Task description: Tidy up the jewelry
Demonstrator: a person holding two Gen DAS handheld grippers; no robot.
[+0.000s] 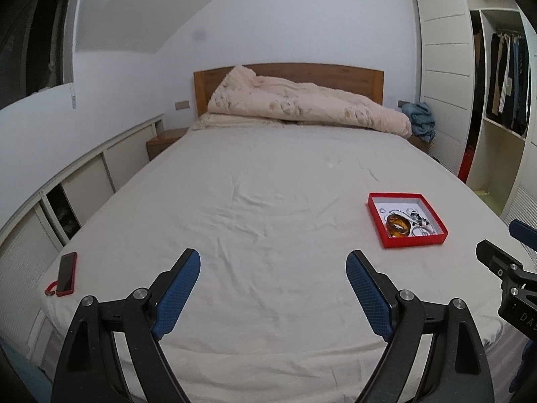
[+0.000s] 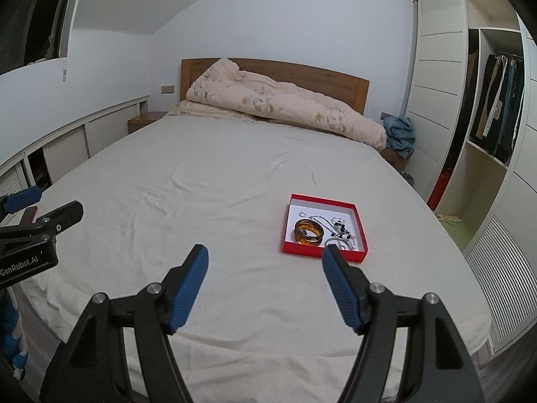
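A shallow red box [image 1: 416, 240] [image 2: 319, 252] lies on the bed's white sheet, toward the right. Inside it are an amber bangle [image 1: 398, 225] [image 2: 308, 232] and a tangle of silver chains and rings [image 1: 421, 223] [image 2: 340, 231]. My left gripper [image 1: 272, 265] is open and empty, hovering over the sheet left of the box. My right gripper [image 2: 265, 258] is open and empty, just in front of the box, its right fingertip [image 2: 330, 255] overlapping the box's near edge. Each gripper shows at the edge of the other's view.
A red phone [image 1: 66, 273] lies at the bed's near left corner. A rumpled quilt [image 1: 302, 104] is piled at the headboard. A wardrobe with hanging clothes [image 2: 496, 100] stands at the right, low cabinets [image 1: 67, 194] at the left.
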